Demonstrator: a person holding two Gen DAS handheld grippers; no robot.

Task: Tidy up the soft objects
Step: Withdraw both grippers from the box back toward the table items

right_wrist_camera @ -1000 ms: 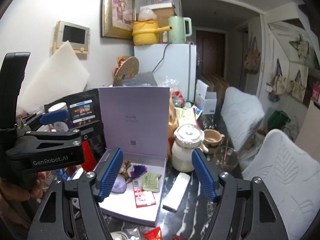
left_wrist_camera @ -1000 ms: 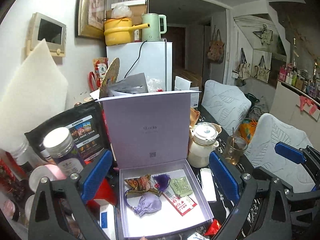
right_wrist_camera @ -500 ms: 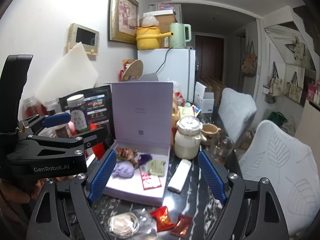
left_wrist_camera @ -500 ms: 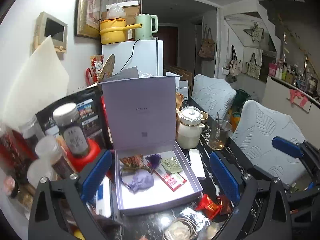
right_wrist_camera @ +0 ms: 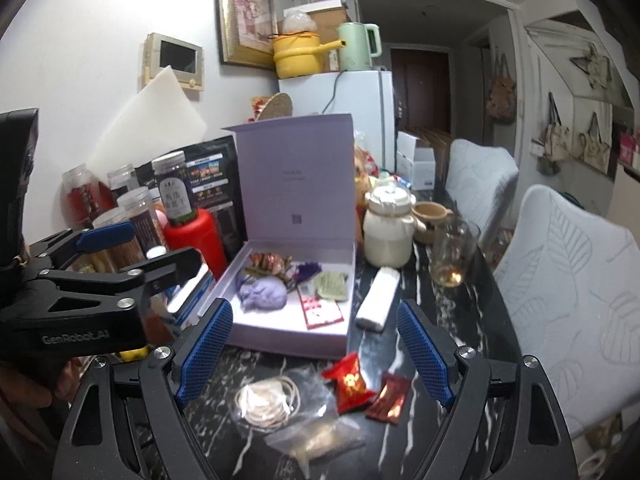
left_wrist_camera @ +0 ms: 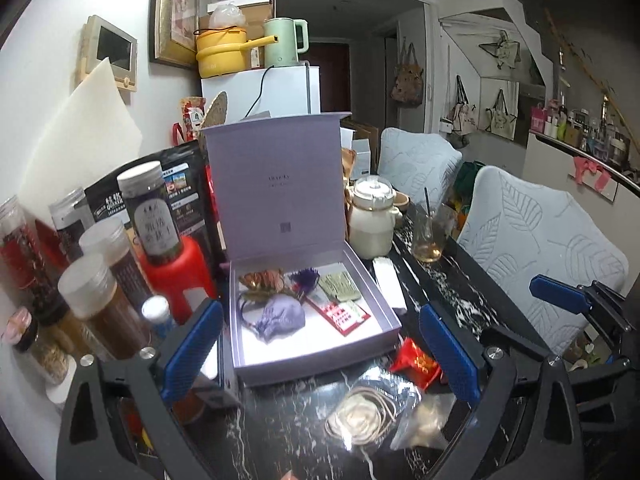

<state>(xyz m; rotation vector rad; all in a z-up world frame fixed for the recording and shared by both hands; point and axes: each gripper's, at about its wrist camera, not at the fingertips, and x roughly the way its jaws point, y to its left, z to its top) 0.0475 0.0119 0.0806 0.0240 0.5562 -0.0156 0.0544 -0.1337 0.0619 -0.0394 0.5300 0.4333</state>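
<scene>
We see both the left gripper [left_wrist_camera: 320,350] and right gripper [right_wrist_camera: 314,350] spread wide, grasping nothing, above the dark marble table [right_wrist_camera: 404,292]. Beyond them stands the open lilac box [right_wrist_camera: 344,332]; inside it lies 1 purple pouch [right_wrist_camera: 266,294], near its left wall.

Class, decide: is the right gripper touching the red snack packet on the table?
Apart. In the right wrist view the right gripper has open, empty jaws, and bare dark tabletop shows on both sides of the red snack packet.

Black marble table [right_wrist_camera: 404,436] carries lavender box [right_wrist_camera: 256,332], bagged cord [right_wrist_camera: 268,402], red packets [right_wrist_camera: 350,382].
</scene>
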